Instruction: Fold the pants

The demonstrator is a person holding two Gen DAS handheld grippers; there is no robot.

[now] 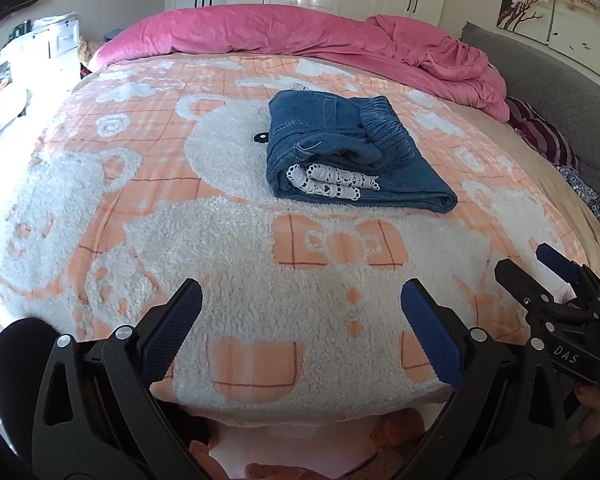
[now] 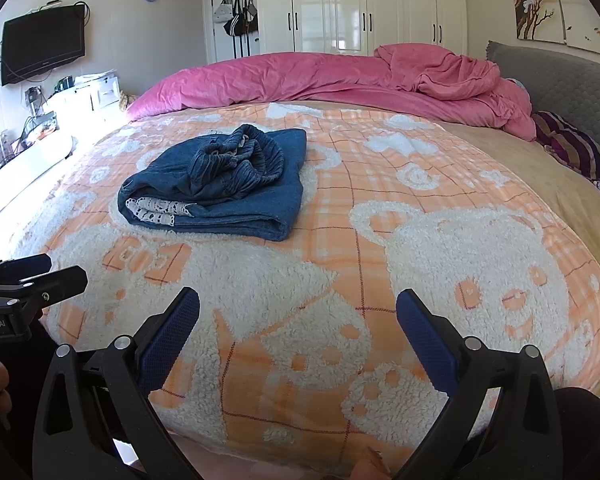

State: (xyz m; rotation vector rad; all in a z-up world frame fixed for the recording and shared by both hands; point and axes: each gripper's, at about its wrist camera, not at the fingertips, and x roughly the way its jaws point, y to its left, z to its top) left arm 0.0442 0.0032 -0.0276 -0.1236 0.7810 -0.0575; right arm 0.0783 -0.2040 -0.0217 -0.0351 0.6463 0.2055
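Blue denim pants point(image 1: 348, 152) with white lace trim lie folded in a compact stack on the orange and white fleece blanket point(image 1: 228, 240), past the middle of the bed. They also show in the right wrist view point(image 2: 220, 184), up and to the left. My left gripper point(image 1: 300, 300) is open and empty, held back near the bed's front edge, well short of the pants. My right gripper point(image 2: 298, 304) is open and empty too, also near the front edge. The right gripper shows at the right side of the left wrist view point(image 1: 540, 268); the left gripper shows at the left side of the right wrist view point(image 2: 40, 272).
A crumpled pink duvet point(image 2: 340, 80) lies along the far side of the bed. A grey headboard point(image 2: 572, 92) and a striped pillow point(image 2: 576, 148) are at the right. White wardrobes point(image 2: 360, 4) stand behind. A wall TV point(image 2: 44, 44) and a cluttered white desk point(image 2: 40, 128) are at the left.
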